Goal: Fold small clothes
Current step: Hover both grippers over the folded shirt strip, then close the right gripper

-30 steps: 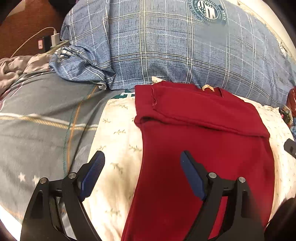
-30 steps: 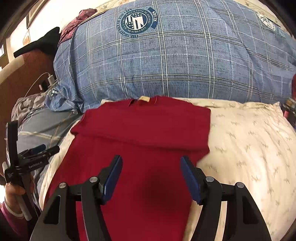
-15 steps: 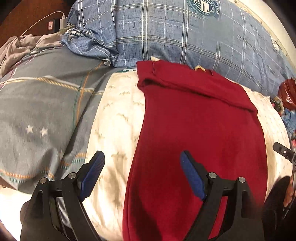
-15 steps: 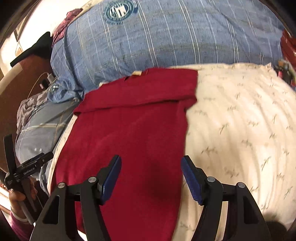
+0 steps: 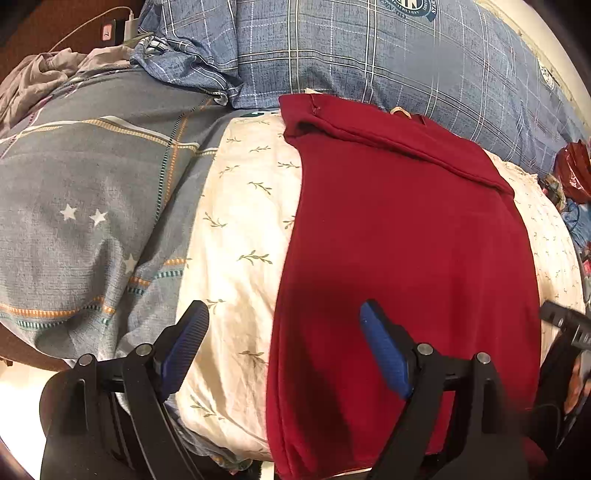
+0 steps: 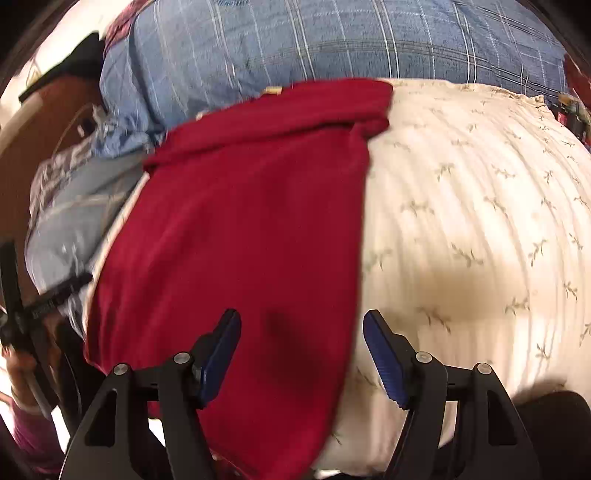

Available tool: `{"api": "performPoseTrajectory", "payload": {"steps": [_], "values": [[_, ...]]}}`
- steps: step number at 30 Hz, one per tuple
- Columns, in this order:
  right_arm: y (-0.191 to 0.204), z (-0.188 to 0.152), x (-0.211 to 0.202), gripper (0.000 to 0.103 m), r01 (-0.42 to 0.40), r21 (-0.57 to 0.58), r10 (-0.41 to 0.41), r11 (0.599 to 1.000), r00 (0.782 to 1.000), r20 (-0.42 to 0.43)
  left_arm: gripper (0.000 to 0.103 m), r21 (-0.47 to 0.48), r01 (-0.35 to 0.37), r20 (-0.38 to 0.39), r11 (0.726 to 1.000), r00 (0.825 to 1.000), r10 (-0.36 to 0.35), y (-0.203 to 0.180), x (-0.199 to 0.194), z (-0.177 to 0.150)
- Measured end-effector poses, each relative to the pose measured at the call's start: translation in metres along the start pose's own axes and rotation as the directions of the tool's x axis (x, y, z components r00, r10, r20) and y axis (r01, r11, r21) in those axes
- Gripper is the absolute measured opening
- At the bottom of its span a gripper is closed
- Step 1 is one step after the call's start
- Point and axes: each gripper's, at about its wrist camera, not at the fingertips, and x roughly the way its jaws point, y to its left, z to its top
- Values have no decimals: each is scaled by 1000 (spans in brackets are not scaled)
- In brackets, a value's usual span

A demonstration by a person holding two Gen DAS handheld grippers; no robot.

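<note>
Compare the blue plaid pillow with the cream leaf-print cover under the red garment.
The blue plaid pillow carries white grid lines and a round crest; the cream cover has small scattered leaf sprigs. The pillow sits at the far end with only the red garment edge reaching it; the cover lies beneath the garment. Both are soft bedding.

a cream quilt (image 5: pixel 240 236) printed with small leaf sprigs covers the near and middle of the bed. beyond it, at the far side, lies a big blue plaid pillow (image 5: pixel 369 48) with a round badge near its top. to the left sits a grey-blue blanket (image 5: pixel 85 184) with white stars and orange stripes, a crumpled grey cloth (image 5: pixel 40 70) past it. a white charger and cable (image 5: pixel 127 22) sit at the far left. a red bag (image 5: pixel 572 170) lies at the far right.
</note>
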Motion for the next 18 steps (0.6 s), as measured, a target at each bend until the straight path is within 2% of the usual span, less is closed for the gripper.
{"api": "performPoseTrajectory", "payload": {"steps": [4,9,12,14,16,17,18], "values": [[-9,-15,6,75,12,1,-12,1000,999,-33,86,35,1,-21,999,1000,-1,-14,12,-1],[-12,-22,2,75,-6,10,7,1000,1000,-21,86,89,5,-69,996,998,1,-26,24,-5],[-15,-21,1,77,-41,-4,41,999,999,-18,86,62,21,-98,998,995,-15,-22,31,-6],[-13,-21,4,73,-54,-8,55,998,998,11,86,42,30,-113,999,993,-25,-19,34,-6],[-4,-20,9,60,-21,-28,23,999,999,49,86,45,26,-111,999,994,-21,-20,33,-6],[2,-20,10,36,13,-59,-9,998,998,64,86,49,26,-112,998,994,-21,-21,34,-5],[9,-20,10,19,48,-103,-40,994,996,81,86,48,30,-116,998,993,-24,-21,34,-4]]}}
